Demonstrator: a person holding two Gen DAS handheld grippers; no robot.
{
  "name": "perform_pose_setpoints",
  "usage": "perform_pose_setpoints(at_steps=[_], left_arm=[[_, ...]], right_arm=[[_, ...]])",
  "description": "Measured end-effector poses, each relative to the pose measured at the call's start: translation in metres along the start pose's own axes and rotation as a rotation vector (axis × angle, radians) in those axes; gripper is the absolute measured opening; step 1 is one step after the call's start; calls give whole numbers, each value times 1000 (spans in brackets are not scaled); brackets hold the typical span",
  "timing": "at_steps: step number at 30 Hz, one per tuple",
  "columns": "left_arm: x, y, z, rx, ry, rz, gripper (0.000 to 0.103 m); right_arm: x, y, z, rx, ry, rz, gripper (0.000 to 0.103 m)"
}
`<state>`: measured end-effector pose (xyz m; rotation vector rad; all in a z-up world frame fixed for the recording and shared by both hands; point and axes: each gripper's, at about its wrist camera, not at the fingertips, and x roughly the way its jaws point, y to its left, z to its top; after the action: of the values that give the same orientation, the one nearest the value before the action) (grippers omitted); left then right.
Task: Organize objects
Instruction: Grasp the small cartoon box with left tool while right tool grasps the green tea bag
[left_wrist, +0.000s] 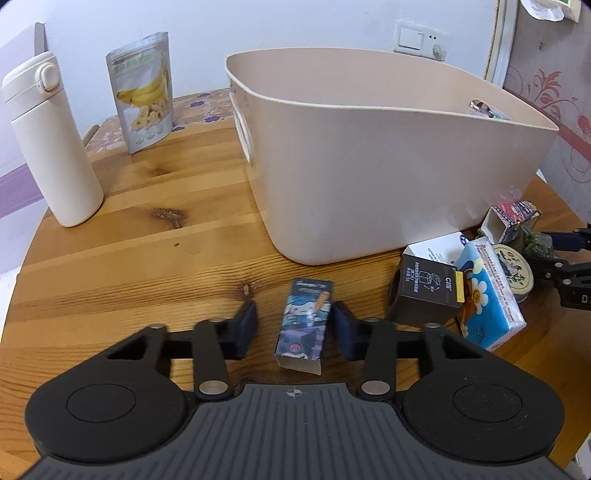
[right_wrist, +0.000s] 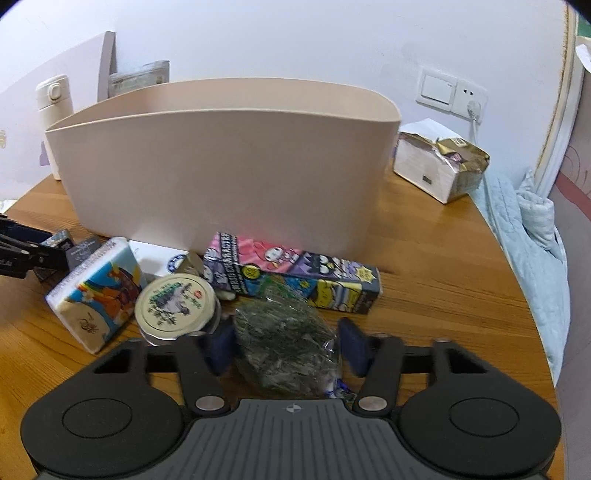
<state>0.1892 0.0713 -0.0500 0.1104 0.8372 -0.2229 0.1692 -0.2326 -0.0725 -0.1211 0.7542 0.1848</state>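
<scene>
Left wrist view: the left tool (left_wrist: 295, 326) sits low over the tabletop (left_wrist: 147, 251), level, its jaws wide. A small carton (left_wrist: 303, 325) lies between them, its long side running toward 12 o'clock. The right pad (left_wrist: 341, 326) is just beside the carton; the left pad (left_wrist: 245, 328) stands apart from it. At 12 o'clock the bin (left_wrist: 369, 155) fills the middle ground, its near wall close beyond the carton. At 2 o'clock a black box (left_wrist: 424, 291) and a tissue pack (left_wrist: 487, 291) crowd together, with the right tool (left_wrist: 565, 254) past them at the frame edge. From 9 to 11 o'clock bare wood runs to a bottle (left_wrist: 48, 140) and a banana pouch (left_wrist: 142, 92), both upright. The rounded table edge curves away at 8 o'clock.

Right wrist view: the right tool (right_wrist: 286, 347) is low and level, jaws wide around a clear bag of green bits (right_wrist: 284, 347); whether the pads touch it I cannot tell. At 10 o'clock a round tin (right_wrist: 175, 306) is just beside the left pad. A long cartoon box (right_wrist: 291, 273) lies crosswise at 12 o'clock against the bin's wall. From 1 to 3 o'clock open wood reaches the curved edge, where a blue cloth (right_wrist: 524, 236) hangs.
</scene>
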Motion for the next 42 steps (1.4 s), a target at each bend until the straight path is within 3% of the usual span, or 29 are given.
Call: perform_pose_setpoints(at_steps=[3, 28, 42], left_arm=[[-2, -2, 0, 7, 4, -11, 24], [-45, -9, 1, 22, -68, -26, 23], [-92, -7, 20, 20, -193, -38, 23]], right_arm=[[-1, 1, 0, -6, 2, 9, 50], [-54, 3, -13, 7, -69, 7, 45], [-92, 0, 1, -7, -152, -8, 45]])
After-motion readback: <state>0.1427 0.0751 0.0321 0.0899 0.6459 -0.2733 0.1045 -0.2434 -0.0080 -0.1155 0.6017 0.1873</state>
